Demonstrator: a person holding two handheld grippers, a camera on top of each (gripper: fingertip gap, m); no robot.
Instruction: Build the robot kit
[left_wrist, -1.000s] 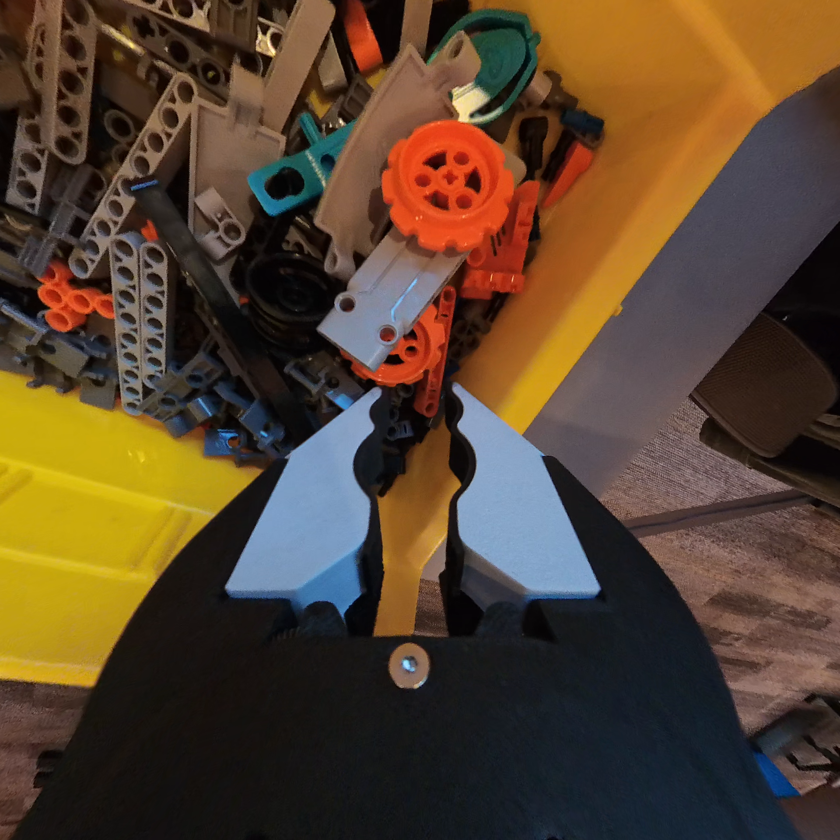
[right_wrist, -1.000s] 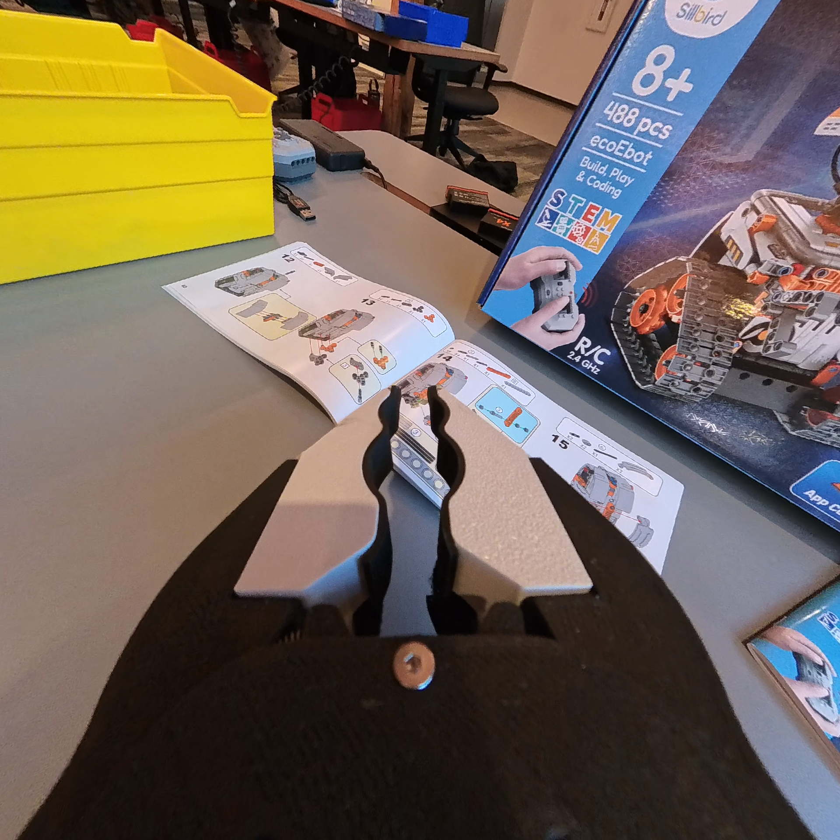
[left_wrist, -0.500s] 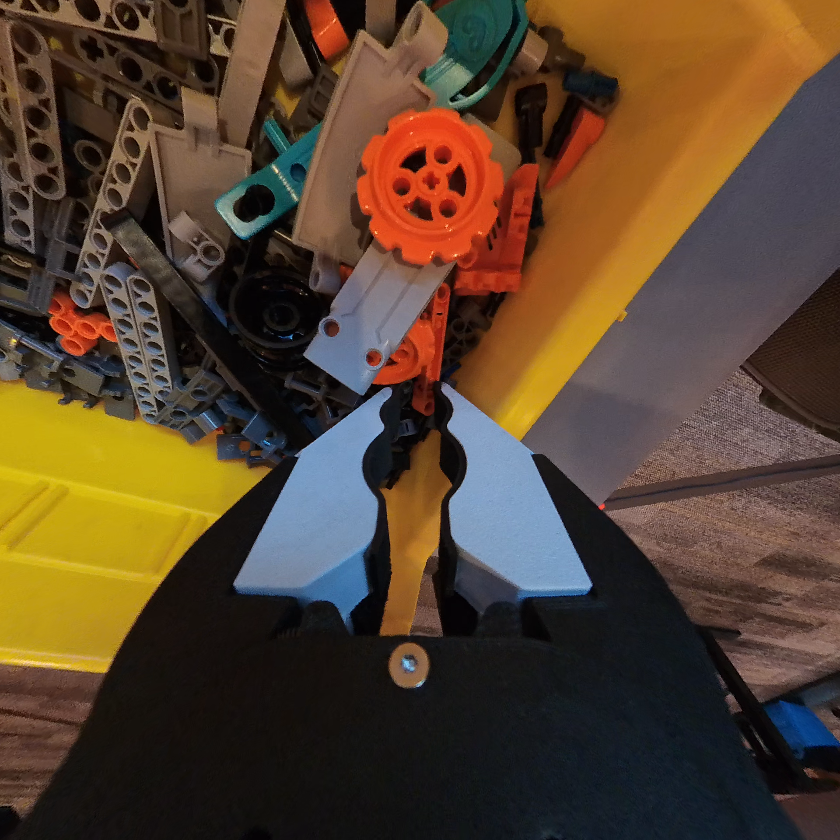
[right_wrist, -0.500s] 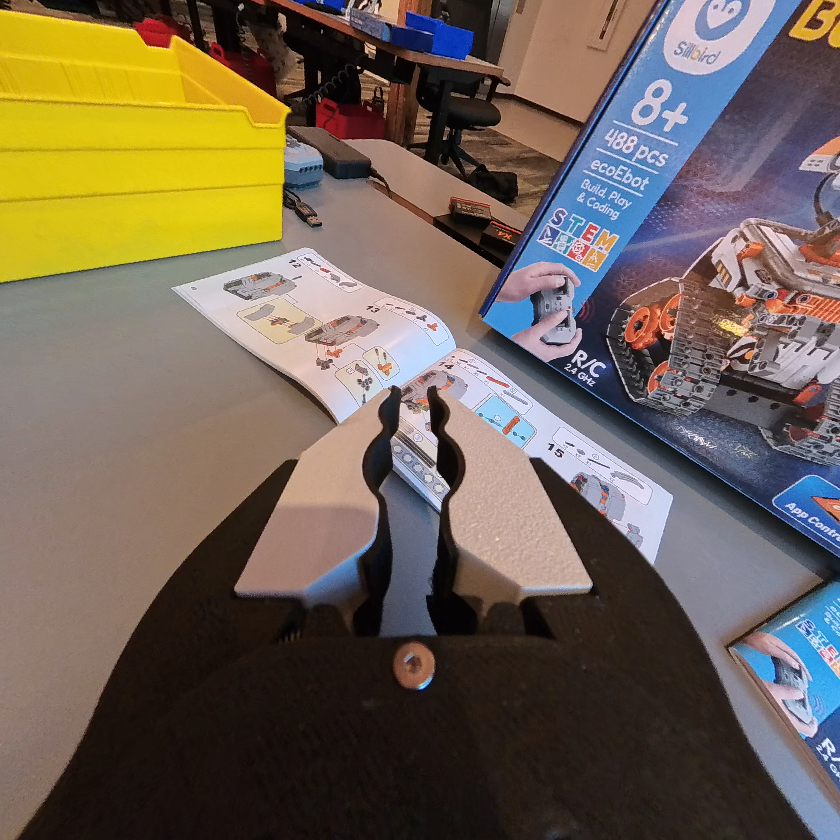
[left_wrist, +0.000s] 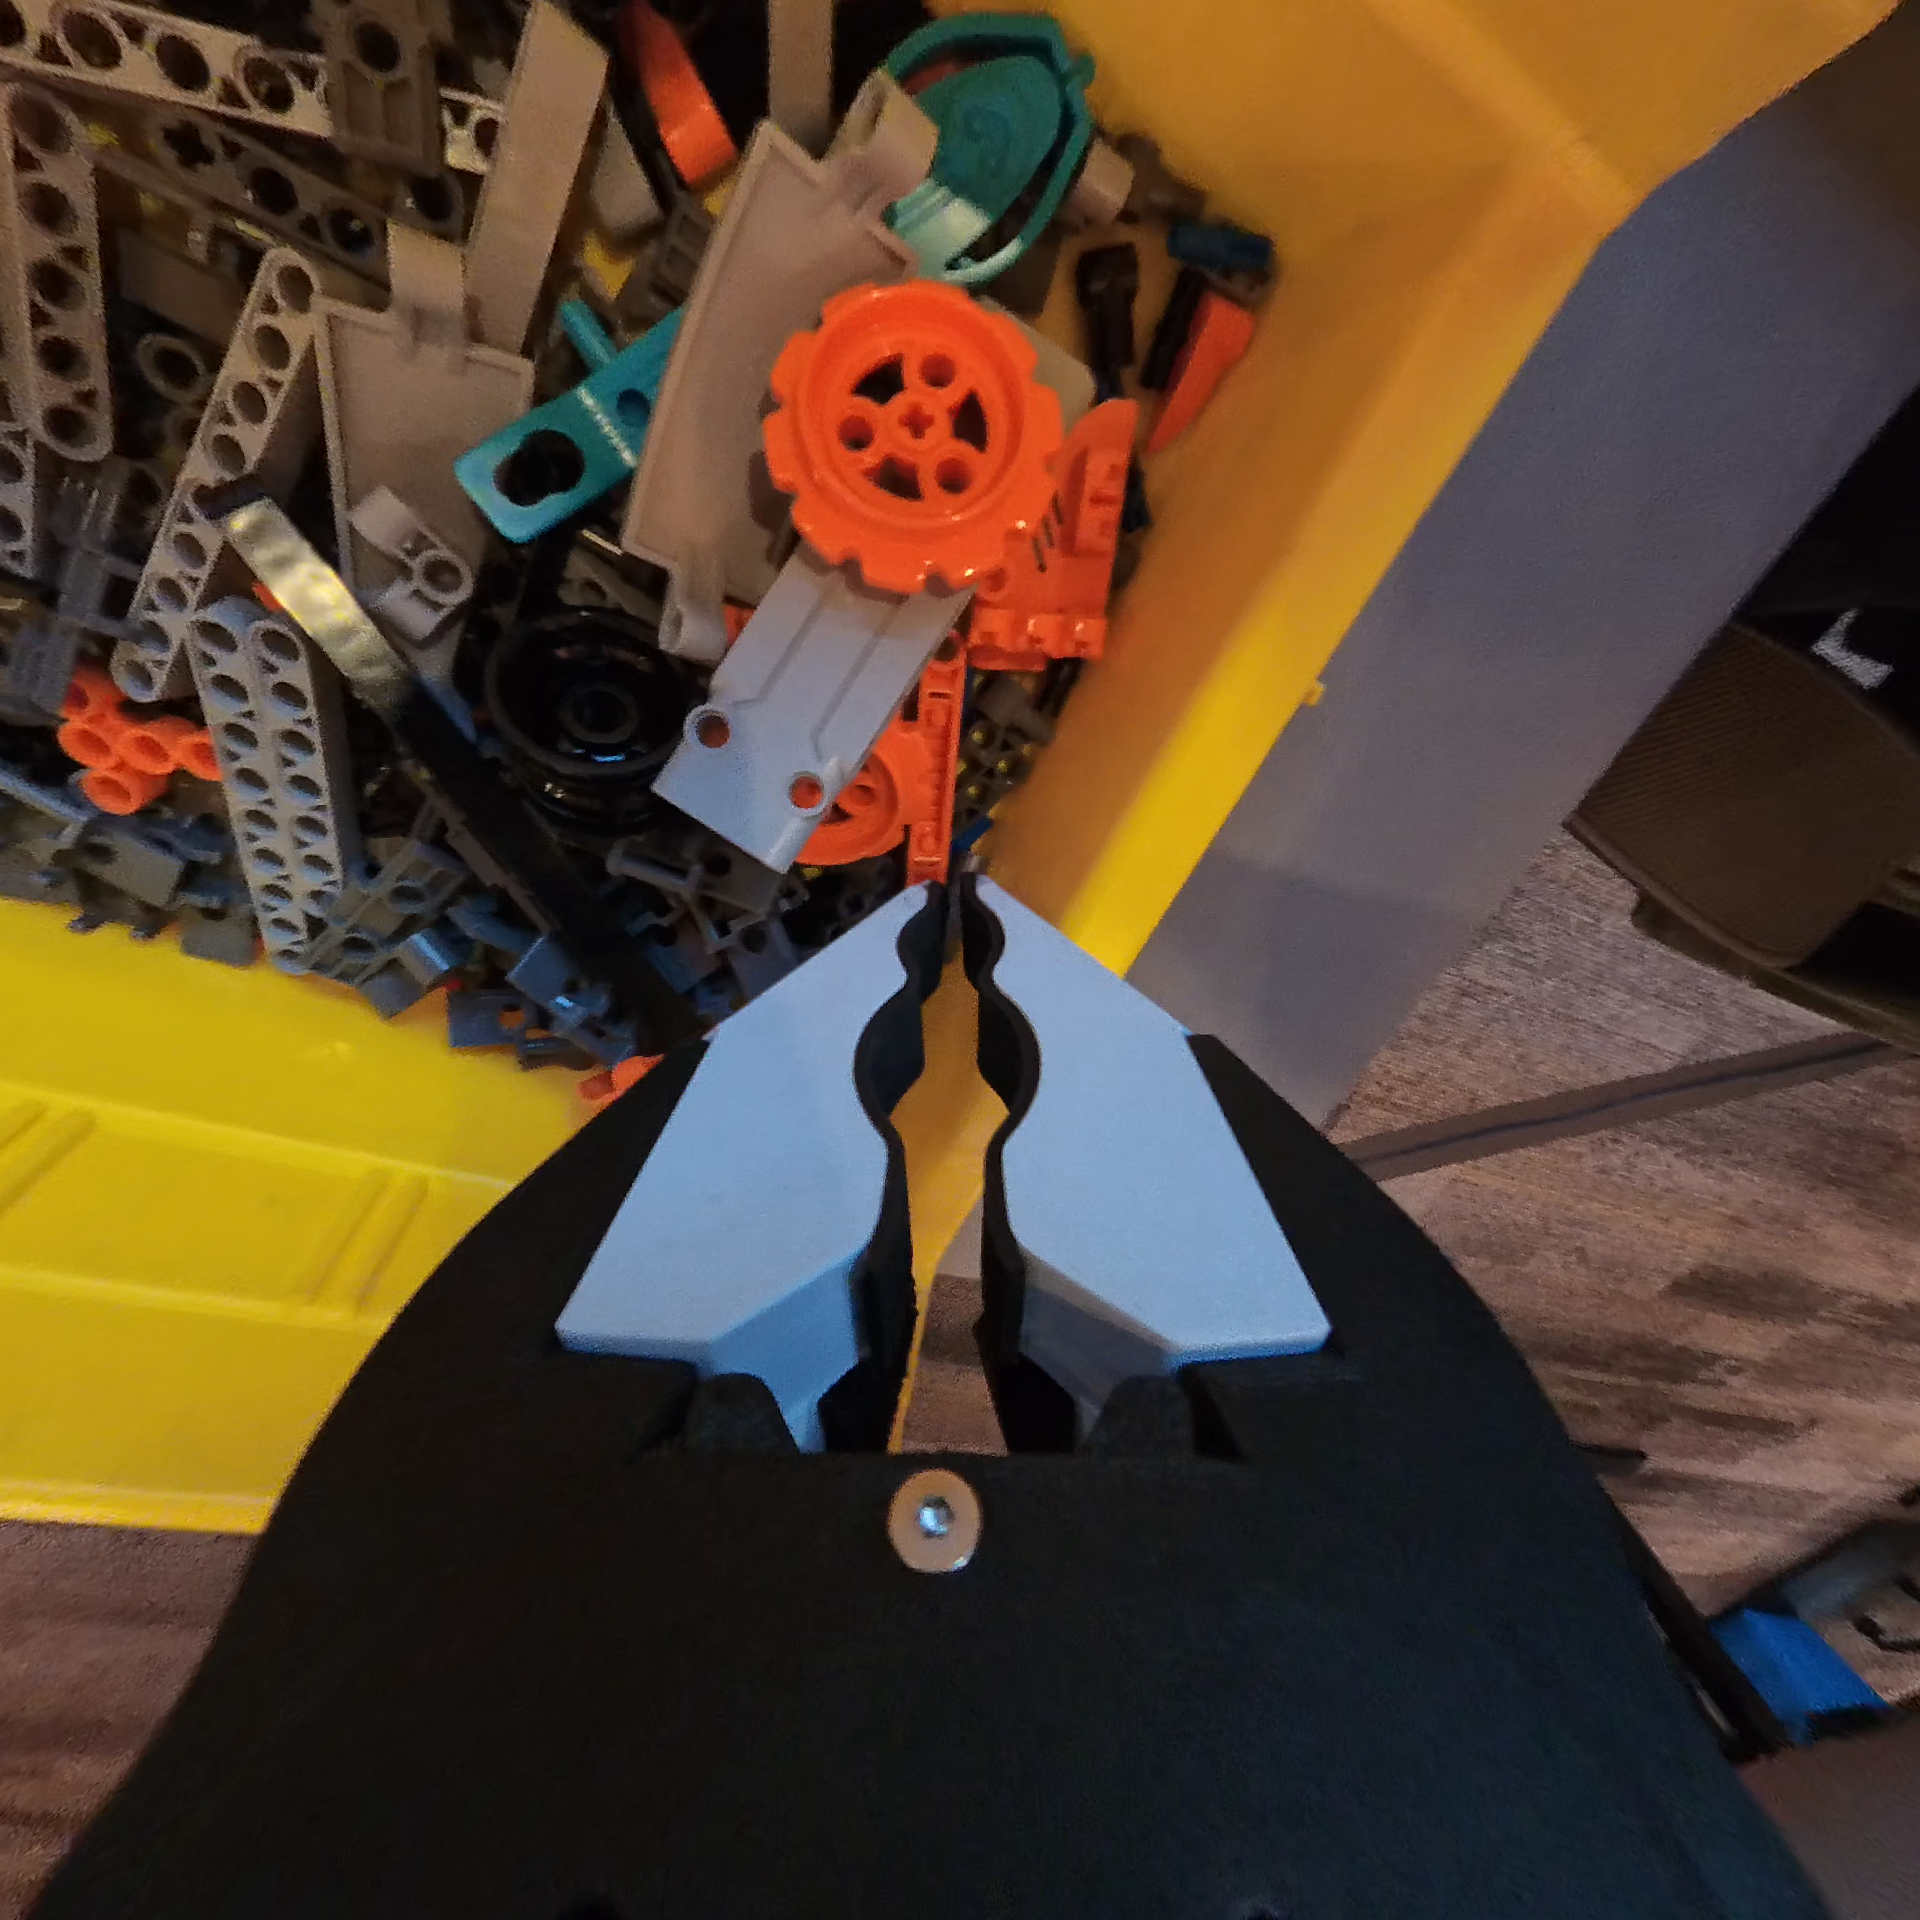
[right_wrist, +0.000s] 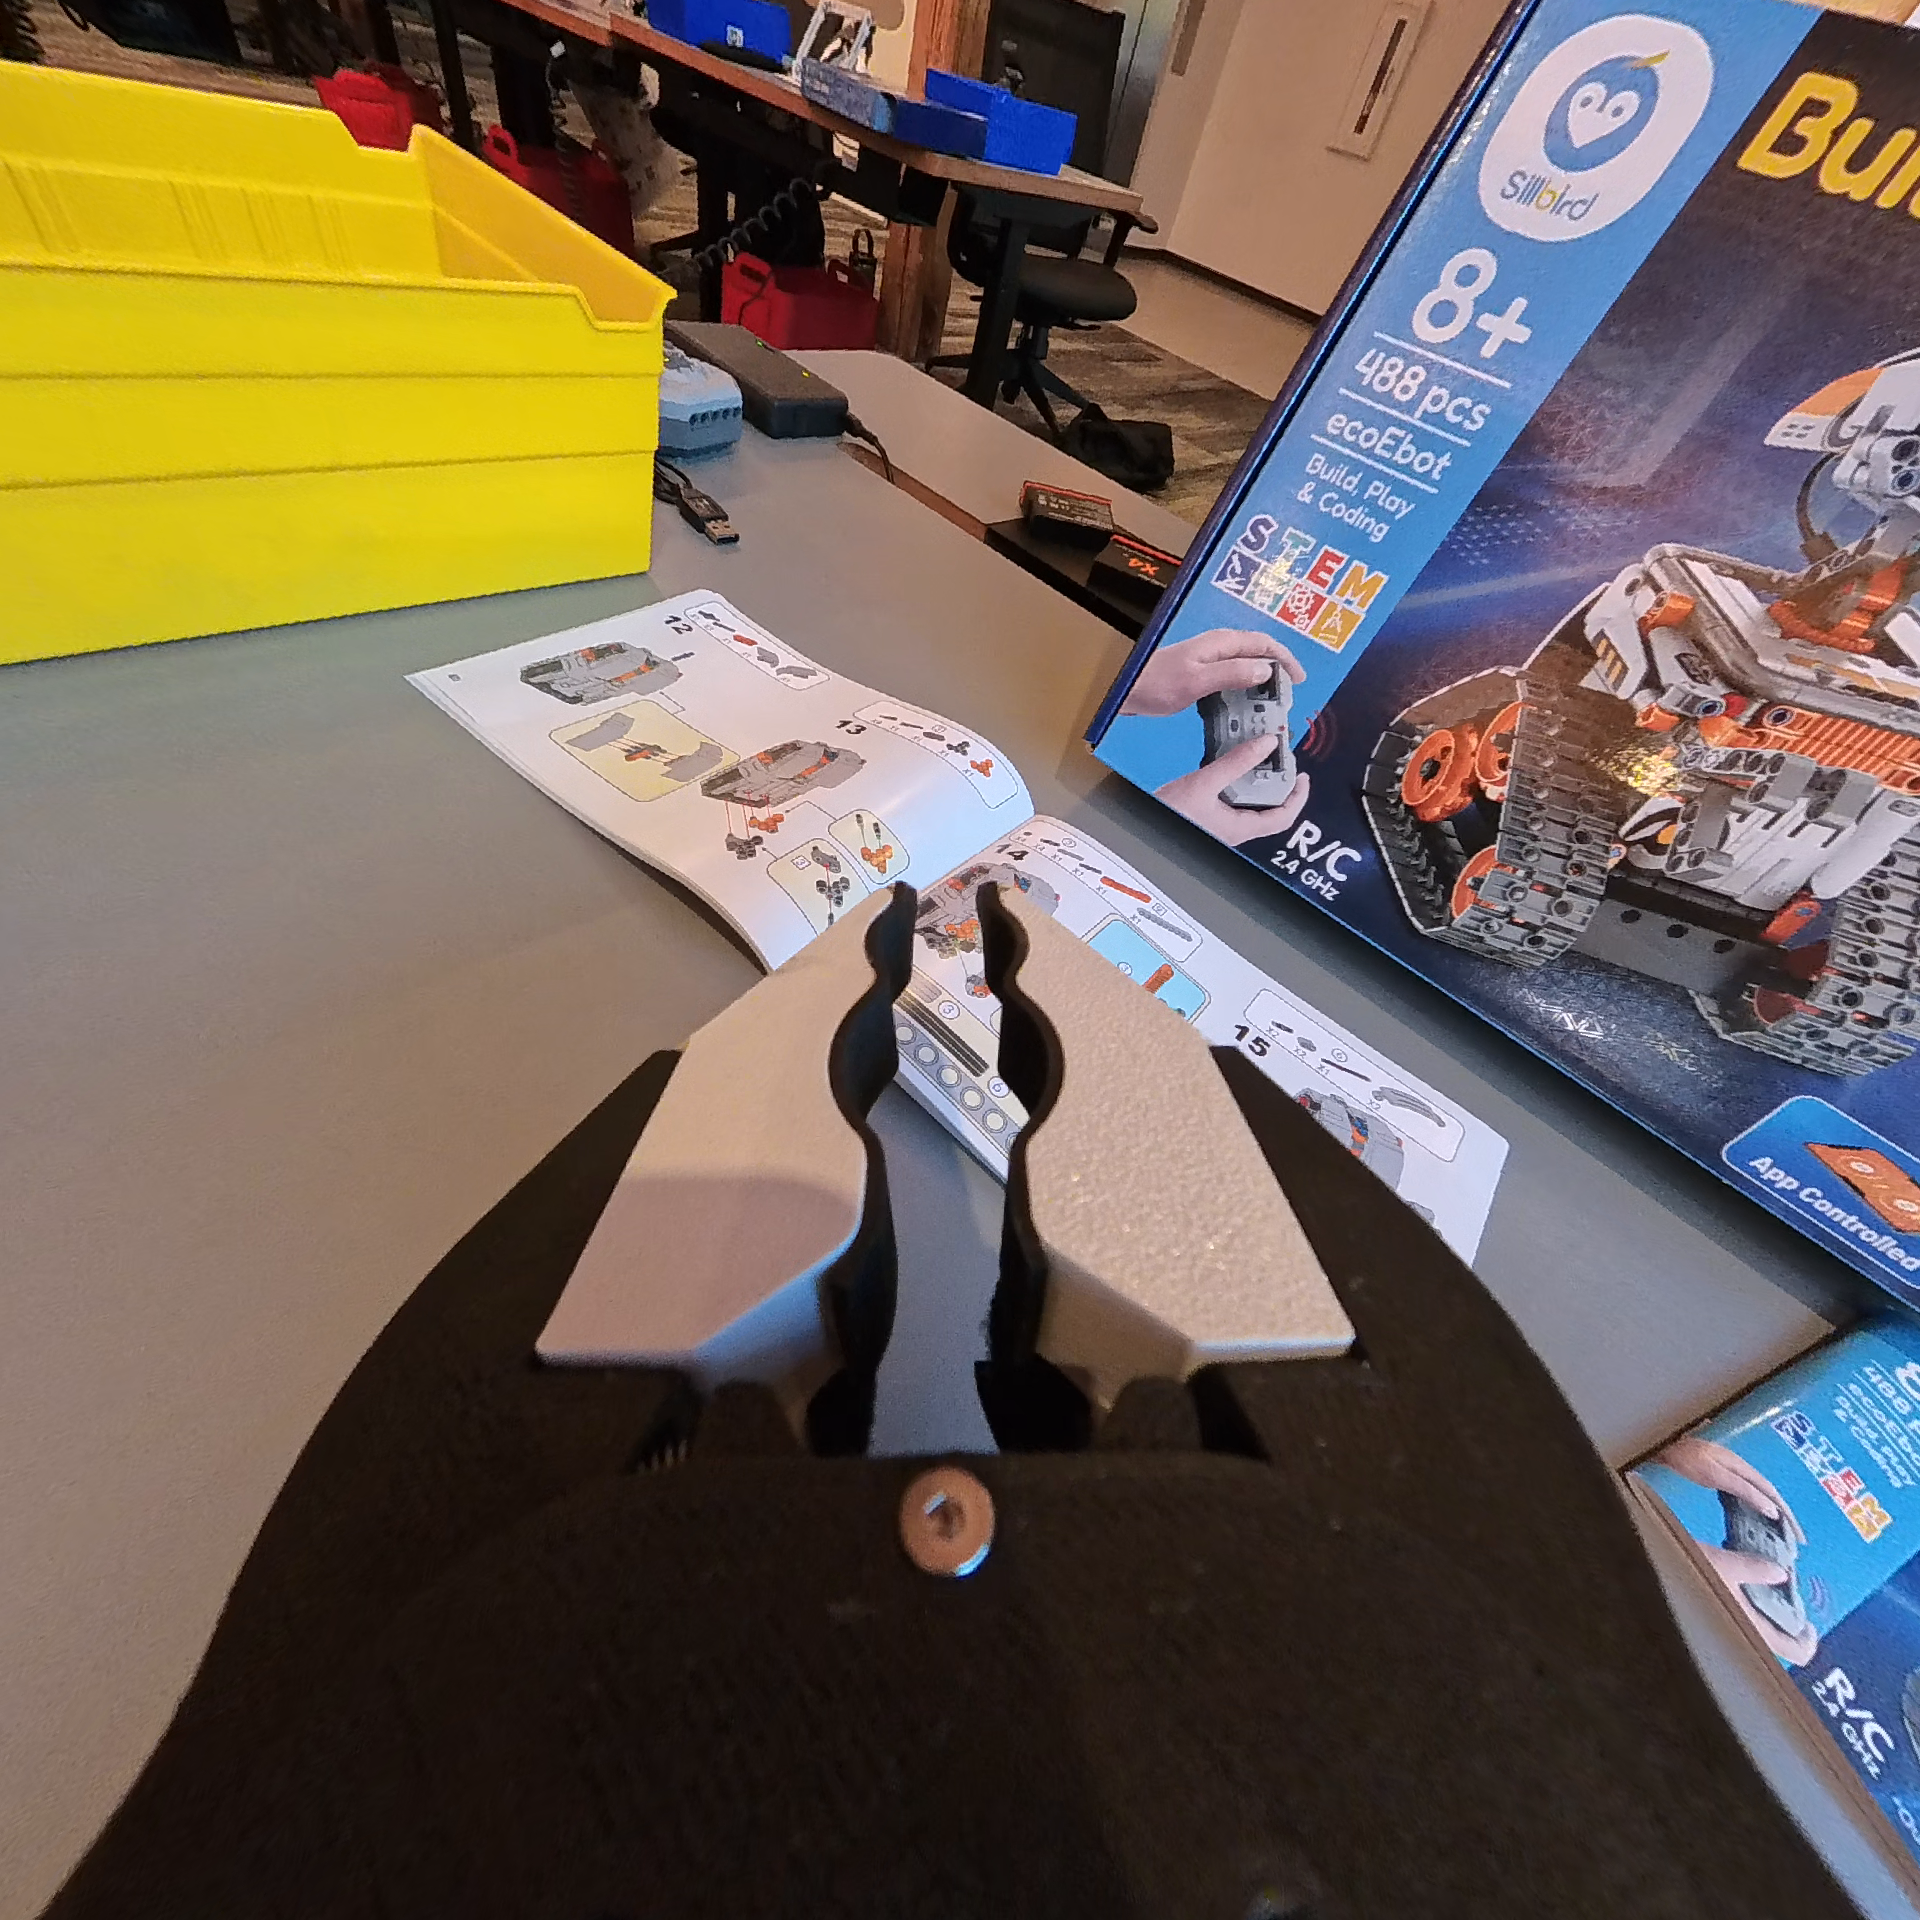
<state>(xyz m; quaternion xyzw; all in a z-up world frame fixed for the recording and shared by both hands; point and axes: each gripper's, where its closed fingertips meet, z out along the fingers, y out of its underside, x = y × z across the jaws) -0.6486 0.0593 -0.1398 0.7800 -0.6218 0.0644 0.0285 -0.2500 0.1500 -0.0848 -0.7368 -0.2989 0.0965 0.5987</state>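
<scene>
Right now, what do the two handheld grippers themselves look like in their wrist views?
Both look alike. The left gripper has two pale grey, wedge-shaped fingers lined with black wavy-edged pads, set in a broad black matte body with a silver screw at its centre. The right gripper has the same build, its grey fingers finely textured. No cables, markings, hands or sleeves show.

Brown mottled carpet (left_wrist: 1621, 1299) runs under the grey table edge (left_wrist: 1455, 665), with a dark mesh chair (left_wrist: 1756, 810) off to the right. Out back, a long wooden desk (right_wrist: 997, 166) carrying blue trays (right_wrist: 997, 125), a black office chair (right_wrist: 1049, 291) tucked beneath it, red bags (right_wrist: 790, 296) on the floor, and a pale wall (right_wrist: 1278, 114) with daylight beyond
</scene>
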